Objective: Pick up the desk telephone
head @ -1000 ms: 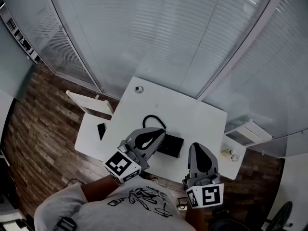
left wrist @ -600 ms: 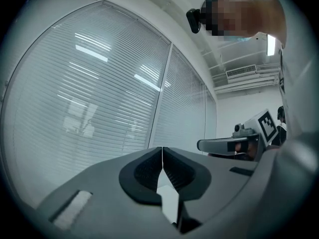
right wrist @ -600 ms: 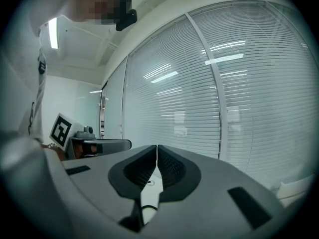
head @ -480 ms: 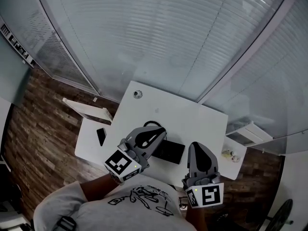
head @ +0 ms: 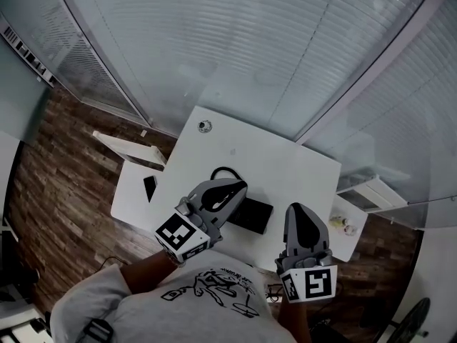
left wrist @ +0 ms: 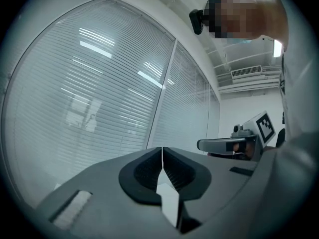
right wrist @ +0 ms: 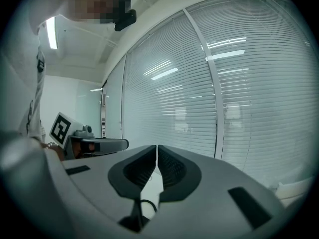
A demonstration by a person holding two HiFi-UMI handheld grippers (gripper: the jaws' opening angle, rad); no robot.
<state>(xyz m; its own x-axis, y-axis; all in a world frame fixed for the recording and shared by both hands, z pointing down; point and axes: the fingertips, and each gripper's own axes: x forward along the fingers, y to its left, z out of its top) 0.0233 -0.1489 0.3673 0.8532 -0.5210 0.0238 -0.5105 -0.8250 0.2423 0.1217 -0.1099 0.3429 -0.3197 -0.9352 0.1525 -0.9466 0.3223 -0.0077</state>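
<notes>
The left tongs (head: pixel 239 188) are pressed together with nothing between them, and the right tongs (head: pixel 299 208) are likewise together and empty. Both are held near the person's body and point out over the bench (head: pixel 278 164).

The phone (head: pixel 251 215) lies flat near the bench's near edge, between the two tongs. In the head view the left nose overlaps its 9 o'clock end, and the right nose is just off its 4 o'clock corner. How high either nose is above the phone cannot be told. The cord (head: pixel 216 171) loops out at the phone's 11 o'clock.

Risks, as I judge them:
- If the shut noses go down as they are, they would push the phone along the smooth bench, perhaps off the near edge, rather than grip it.
- A grip at one end only could let the flat body tilt and slip.
- The cord loop could snag a nose or drag as the phone rises.
- Whether a handset sits loose on top cannot be told; if it does, it could fall off.

Count:
- Tongs: two.
- Phone: one.
- Cord loop: one.
- Bench: one.
- Dark slab (head: pixel 149 188) at the phone's 9 o'clock: one.
- Round fitting (head: pixel 205 126) at 11 o'clock: one.
- Pale bits (head: pixel 343 224) at 3 o'clock: a few, number unclear.
</notes>
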